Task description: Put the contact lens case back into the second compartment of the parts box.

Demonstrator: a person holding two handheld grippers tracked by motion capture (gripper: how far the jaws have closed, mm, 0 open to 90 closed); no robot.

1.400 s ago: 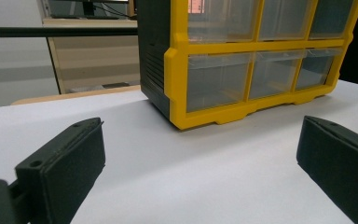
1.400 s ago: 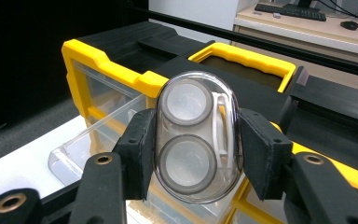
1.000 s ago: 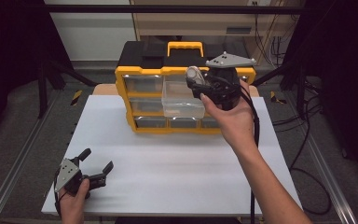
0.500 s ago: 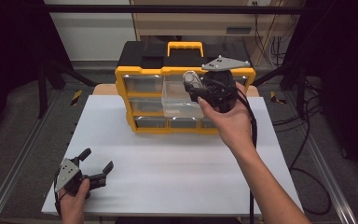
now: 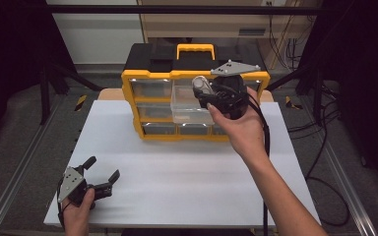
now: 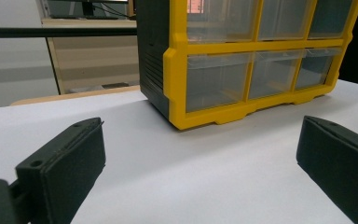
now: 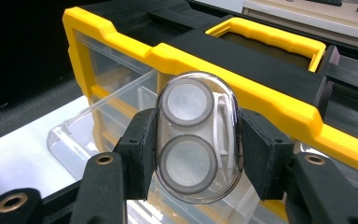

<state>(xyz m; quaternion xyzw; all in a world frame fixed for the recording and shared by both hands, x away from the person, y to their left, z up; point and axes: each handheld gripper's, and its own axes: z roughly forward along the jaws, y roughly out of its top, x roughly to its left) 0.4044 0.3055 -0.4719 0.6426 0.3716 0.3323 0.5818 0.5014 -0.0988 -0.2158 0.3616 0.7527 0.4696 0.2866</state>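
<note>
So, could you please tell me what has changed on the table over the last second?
Nothing visibly changed. The right tool stays shut on the clear oval case, held above the pulled-out drawer of the yellow organiser. The left tool rests open at the near left of the white table.

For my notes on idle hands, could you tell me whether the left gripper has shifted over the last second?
No. The left gripper sits at the same spot near the white table's front left corner.
</note>
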